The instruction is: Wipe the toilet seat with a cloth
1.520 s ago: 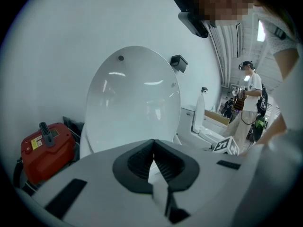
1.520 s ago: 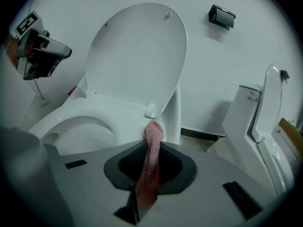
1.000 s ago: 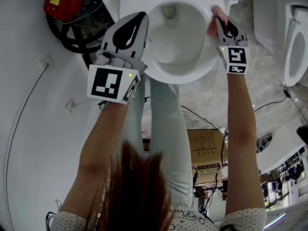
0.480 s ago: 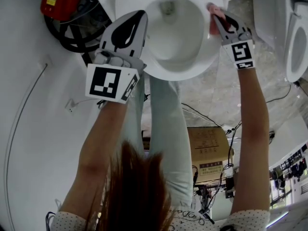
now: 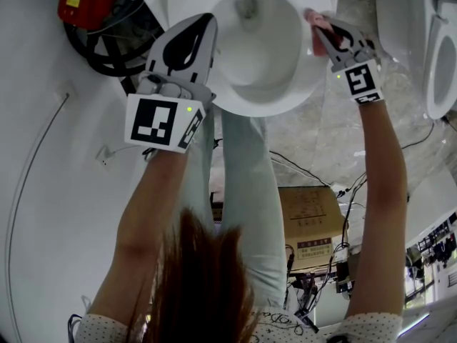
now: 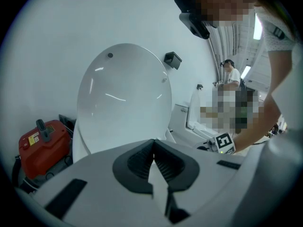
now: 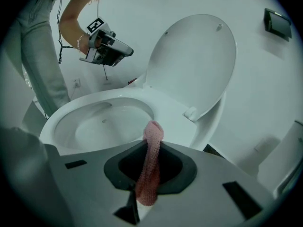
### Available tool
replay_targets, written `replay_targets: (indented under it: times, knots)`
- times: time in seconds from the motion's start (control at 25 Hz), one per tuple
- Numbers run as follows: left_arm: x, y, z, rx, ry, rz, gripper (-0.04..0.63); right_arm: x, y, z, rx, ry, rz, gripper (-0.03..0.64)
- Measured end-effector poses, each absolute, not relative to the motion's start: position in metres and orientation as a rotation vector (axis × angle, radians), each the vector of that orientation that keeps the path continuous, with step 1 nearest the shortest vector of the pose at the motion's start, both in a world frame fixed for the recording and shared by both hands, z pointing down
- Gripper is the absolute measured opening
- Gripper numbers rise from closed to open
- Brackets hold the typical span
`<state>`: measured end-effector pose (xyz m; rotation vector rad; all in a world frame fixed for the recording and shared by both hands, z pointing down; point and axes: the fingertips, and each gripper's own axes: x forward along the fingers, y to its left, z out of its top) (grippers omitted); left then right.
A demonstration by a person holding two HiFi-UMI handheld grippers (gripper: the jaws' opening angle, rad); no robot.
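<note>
Fingers of the outstretched right gripper (image 7: 151, 145) pinch the cloth (image 7: 152, 130) at the toilet seat (image 7: 176, 113); left gripper (image 6: 153, 142) closed, empty.

No legible text; print on the cardboard box (image 5: 307, 216) seemingly too small.

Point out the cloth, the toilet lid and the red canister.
cloth (image 7: 150, 167), right gripper view, middle of the strip between the jaws.
lid (image 7: 194, 65), right gripper view, centre of its raised face.
red canister (image 6: 45, 152), left gripper view, its front side.
</note>
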<state>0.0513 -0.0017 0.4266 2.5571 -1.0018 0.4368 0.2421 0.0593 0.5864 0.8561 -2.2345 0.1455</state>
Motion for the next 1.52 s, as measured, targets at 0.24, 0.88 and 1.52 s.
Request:
replay_targets:
  times: [0.24, 0.88, 1.52]
  knots:
    - [0.052, 0.003, 0.426, 2.558, -1.005, 0.436, 0.005, 0.240, 0.073, 0.587, 0.794, -2.230, 0.124, 0.055]
    - [0.049, 0.014, 0.425, 2.566, -0.995, 0.434, 0.005, 0.226, 0.122, 0.592, 0.693, -2.257, 0.151, 0.055]
    - [0.052, 0.028, 0.423, 2.578, -0.988, 0.436, 0.005, 0.210, 0.166, 0.592, 0.663, -2.290, 0.208, 0.055]
